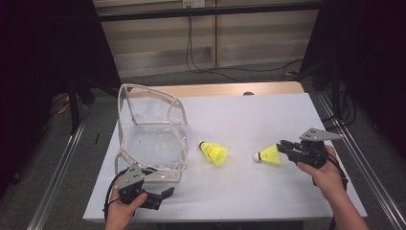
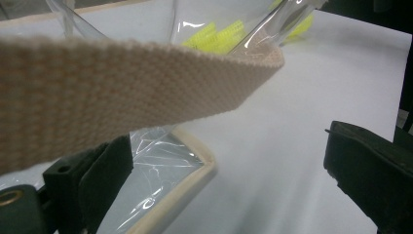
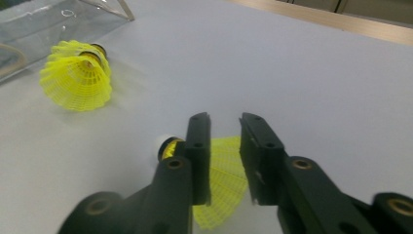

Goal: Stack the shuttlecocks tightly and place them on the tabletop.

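Right gripper [image 1: 283,146], jaws slightly apart around a yellow plastic shuttlecock [image 1: 269,155]; left gripper [image 1: 165,195], open at 7 o'clock, props the clear beige-trimmed bag [image 1: 151,132] for loading, apparently.

White-topped counter [image 1: 268,115] carries a clear bag with beige webbing trim [image 1: 151,134] out at nine o'clock, one yellow shuttlecock [image 1: 214,152] near centre, another yellow shuttlecock [image 1: 268,155] lying at three o'clock.

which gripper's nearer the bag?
Left. The left gripper sits at the clear bag's near corner, by its strap; the right gripper is across the table at a shuttlecock.
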